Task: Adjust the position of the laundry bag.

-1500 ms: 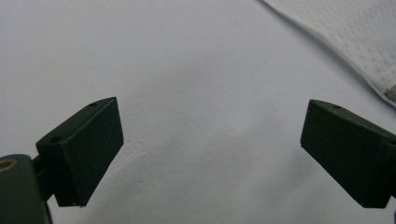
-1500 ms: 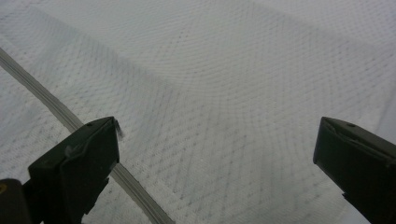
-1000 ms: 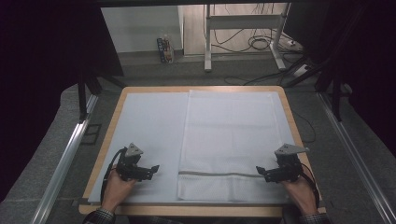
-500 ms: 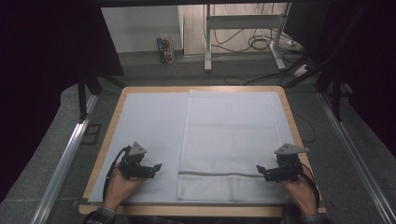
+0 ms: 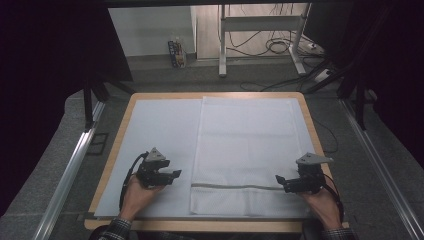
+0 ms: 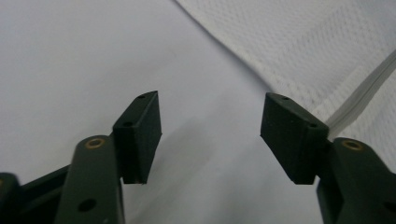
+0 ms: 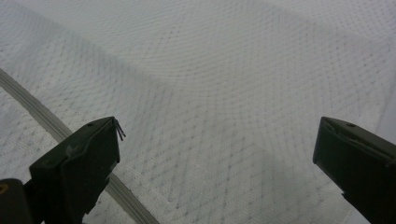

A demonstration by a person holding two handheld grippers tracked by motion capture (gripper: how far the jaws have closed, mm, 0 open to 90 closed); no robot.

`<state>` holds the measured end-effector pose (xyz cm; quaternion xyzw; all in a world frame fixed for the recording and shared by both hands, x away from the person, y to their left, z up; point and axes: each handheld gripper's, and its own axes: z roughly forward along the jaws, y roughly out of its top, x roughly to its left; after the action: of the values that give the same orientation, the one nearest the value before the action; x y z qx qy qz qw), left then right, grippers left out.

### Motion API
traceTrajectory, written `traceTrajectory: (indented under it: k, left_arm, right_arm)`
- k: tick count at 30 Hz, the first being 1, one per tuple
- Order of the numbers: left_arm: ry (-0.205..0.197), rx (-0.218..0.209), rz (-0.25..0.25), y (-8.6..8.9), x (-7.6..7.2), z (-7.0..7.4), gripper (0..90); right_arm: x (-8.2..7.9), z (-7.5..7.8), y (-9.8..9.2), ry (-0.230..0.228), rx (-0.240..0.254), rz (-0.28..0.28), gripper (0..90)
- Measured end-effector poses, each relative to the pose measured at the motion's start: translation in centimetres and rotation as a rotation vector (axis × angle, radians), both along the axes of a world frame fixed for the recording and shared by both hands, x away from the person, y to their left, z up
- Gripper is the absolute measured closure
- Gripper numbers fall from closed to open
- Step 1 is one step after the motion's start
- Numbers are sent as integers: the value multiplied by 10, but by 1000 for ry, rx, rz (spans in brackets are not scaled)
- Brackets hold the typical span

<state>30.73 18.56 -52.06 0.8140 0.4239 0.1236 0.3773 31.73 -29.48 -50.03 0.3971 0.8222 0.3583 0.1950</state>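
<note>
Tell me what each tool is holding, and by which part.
Nothing is held. The left tool has just been closing, with bare mat between its jaws. The right tool stands open over the mesh bag.

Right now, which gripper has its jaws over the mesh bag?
The right gripper: its open jaws hover above the white mesh bag, near the grey zipper band. The left gripper, whose jaws have just been closing with nothing between them, is over the bare mat.

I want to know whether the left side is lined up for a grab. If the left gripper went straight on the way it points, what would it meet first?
Probably the near left edge of the white mesh bag. The left gripper, whose jaws have just been closing with nothing between them, points right toward it over the pale mat.
</note>
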Motion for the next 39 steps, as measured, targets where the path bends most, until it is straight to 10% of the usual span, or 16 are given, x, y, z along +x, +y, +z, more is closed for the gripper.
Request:
traceTrajectory:
  k: [16, 24, 30, 39]
  left_arm:
    - [3, -38, -42, -31, 21, -6, 632]
    - [2, -20, -64, -47, 31, -10, 619]
    - [-14, 32, -58, -55, 33, -13, 557]
    - [-8, 55, -45, -58, 34, -16, 529]
  right_arm:
    - [0, 0, 5, -9, -45, 1, 13]
    - [-1, 2, 3, -23, -52, -7, 31]
    - [2, 6, -12, 10, -69, -113, 92]
    - [10, 2, -38, 84, -78, -242, 493]
